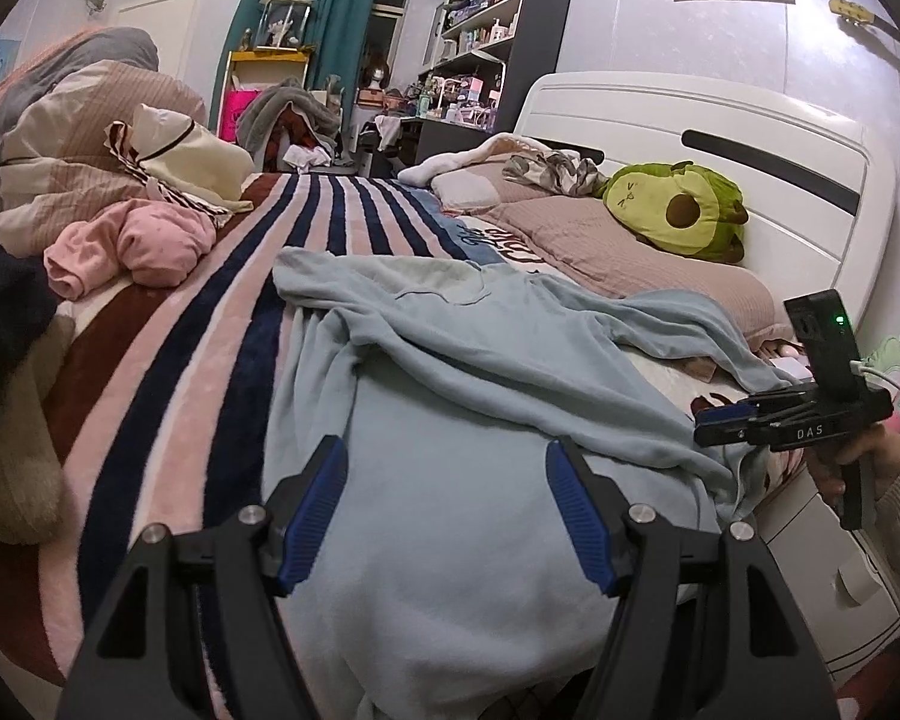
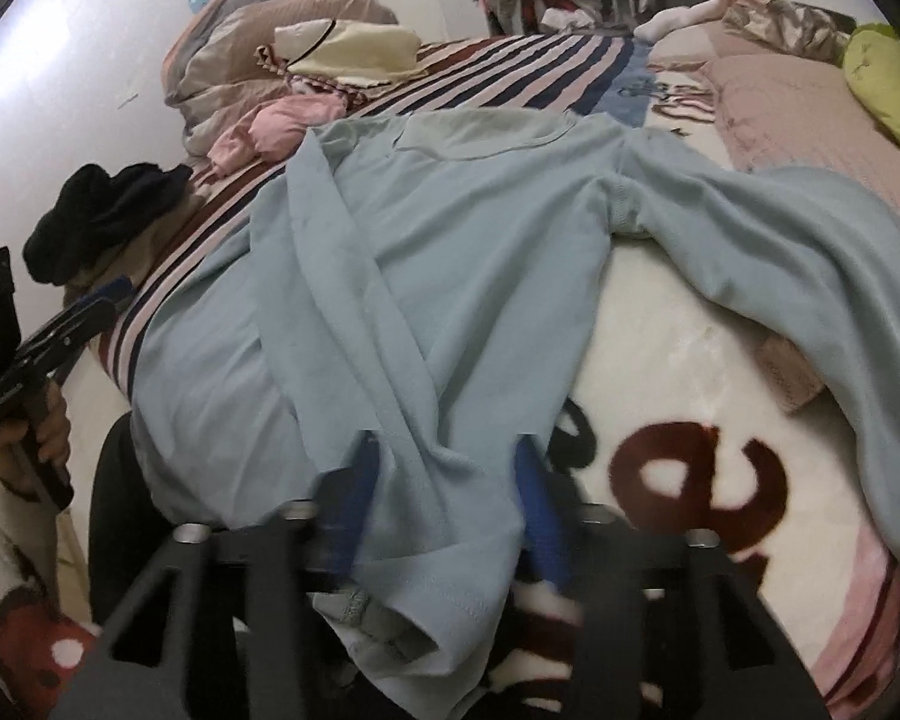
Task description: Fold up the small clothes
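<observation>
The light blue shirt (image 1: 450,396) lies spread on the striped blanket (image 1: 222,312), the left gripper (image 1: 447,513) hovering over its hem with jaws parted and empty, while the right gripper (image 2: 444,504), blurred, straddles a sleeve fold, seemingly not pinching it.

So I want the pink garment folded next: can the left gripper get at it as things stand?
Probably yes. The left gripper is open and empty over the light blue top, and only bare striped blanket lies between it and the pink garment.
</observation>
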The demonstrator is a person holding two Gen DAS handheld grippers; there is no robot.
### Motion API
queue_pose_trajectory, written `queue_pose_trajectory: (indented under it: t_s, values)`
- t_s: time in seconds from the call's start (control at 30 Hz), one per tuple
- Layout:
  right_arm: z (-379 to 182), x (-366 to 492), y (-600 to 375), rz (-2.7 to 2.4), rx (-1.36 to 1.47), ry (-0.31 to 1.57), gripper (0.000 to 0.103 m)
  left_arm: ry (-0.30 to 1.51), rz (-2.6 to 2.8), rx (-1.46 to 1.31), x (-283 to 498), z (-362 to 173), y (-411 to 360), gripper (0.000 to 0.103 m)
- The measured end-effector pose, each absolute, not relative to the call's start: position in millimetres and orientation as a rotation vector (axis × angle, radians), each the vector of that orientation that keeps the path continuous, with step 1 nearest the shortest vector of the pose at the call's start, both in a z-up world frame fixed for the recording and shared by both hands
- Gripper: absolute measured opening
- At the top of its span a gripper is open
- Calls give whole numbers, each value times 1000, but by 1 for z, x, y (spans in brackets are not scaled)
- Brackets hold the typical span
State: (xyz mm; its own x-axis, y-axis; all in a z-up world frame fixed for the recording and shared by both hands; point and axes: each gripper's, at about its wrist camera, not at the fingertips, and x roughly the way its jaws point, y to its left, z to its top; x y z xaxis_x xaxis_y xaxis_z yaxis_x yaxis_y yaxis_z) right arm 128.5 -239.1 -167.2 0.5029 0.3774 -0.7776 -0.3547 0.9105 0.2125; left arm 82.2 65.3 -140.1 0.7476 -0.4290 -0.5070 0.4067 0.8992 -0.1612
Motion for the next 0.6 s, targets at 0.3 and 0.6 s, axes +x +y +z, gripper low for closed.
queue_pose_trajectory:
  t_s: [0.3, 0.6]
  values:
    - [-177, 122, -233, 495, 25, 965, 2, 577, -441, -30, 83, -143, 64, 65]
    - [-167, 105, -249, 453, 50, 958, 2, 562, -436, -27, 74, -136, 67, 65]
